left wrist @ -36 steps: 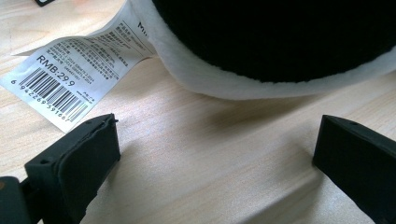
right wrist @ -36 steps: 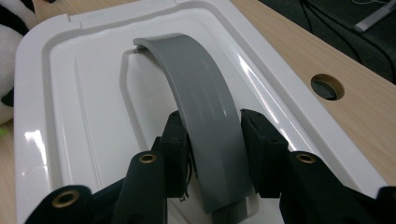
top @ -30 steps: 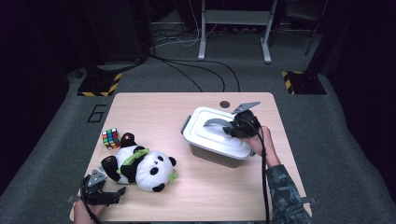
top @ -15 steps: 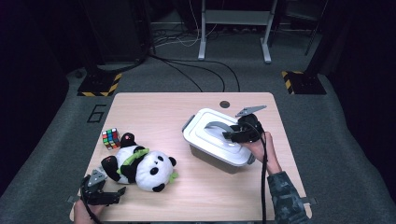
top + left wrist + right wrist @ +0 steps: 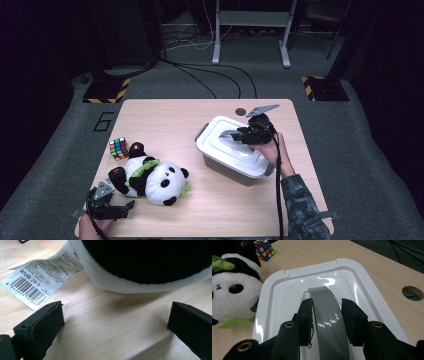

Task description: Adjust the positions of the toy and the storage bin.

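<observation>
A white plastic box with a lid (image 5: 220, 146) stands at the table's right. My right gripper (image 5: 239, 136) reaches over it from the right. In the right gripper view its jaws have just been closing, and my right gripper (image 5: 327, 312) is now shut with both pads against the sides of the lid's grey handle (image 5: 325, 302). A stuffed panda (image 5: 150, 175) lies on its side at the front left. My left gripper (image 5: 127, 207) rests on the table in front of the panda, open. Between its jaws is bare wood, with the panda's fur (image 5: 150, 262) and a barcode tag (image 5: 37, 280) just beyond my left gripper (image 5: 115, 317).
A colourful puzzle cube (image 5: 118, 148) sits beside the panda's feet at the left. A round cable hole (image 5: 240, 111) lies in the wooden table (image 5: 165, 120) behind the box. The floor beyond carries cables and a metal stand.
My right gripper has shifted a little on the lid's handle. The box, the panda and my left gripper lie where they were.
</observation>
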Demonstrator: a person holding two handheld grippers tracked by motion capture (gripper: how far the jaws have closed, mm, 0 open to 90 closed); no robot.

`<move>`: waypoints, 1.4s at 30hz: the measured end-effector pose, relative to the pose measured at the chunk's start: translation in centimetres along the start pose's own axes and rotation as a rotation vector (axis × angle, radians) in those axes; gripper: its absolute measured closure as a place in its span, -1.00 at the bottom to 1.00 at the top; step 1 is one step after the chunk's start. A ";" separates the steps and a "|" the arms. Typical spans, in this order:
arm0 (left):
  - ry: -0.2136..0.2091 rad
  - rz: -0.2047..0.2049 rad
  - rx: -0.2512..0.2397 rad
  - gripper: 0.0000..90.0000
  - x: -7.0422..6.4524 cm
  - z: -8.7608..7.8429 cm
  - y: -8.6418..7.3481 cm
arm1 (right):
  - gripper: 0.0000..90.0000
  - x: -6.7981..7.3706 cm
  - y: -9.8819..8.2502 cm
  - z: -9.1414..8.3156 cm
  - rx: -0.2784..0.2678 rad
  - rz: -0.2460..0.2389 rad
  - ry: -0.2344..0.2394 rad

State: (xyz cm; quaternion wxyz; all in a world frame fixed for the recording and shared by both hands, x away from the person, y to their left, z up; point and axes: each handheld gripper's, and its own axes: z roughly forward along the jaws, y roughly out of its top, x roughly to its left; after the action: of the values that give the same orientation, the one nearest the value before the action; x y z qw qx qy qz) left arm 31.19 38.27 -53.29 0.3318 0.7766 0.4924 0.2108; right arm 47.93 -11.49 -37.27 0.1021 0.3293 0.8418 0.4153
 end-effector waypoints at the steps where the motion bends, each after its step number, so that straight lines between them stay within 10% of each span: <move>1: 0.000 0.000 0.000 -1.00 0.0 0.0 0.0 | 0.38 0.1 0.0 0.0 0.000 -0.010 -0.003; 18: 0.000 0.001 0.001 -1.00 0.0 0.0 0.0 | 0.47 2.2 -0.4 -0.2 0.002 0.037 -0.108; 30: 0.000 0.000 0.000 -1.00 0.0 0.0 0.0 | 0.44 1.8 -0.1 0.6 0.010 -0.046 -0.086; 42: 0.000 0.000 0.000 -1.00 0.0 0.0 0.0 | 0.48 2.8 -0.1 0.9 0.005 0.054 -0.123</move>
State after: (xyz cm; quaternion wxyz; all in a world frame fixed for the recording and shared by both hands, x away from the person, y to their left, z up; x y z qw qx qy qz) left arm 31.20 38.27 -53.29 0.3318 0.7766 0.4923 0.2108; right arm 46.16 -9.20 -37.61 0.1413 0.3772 0.8259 0.3946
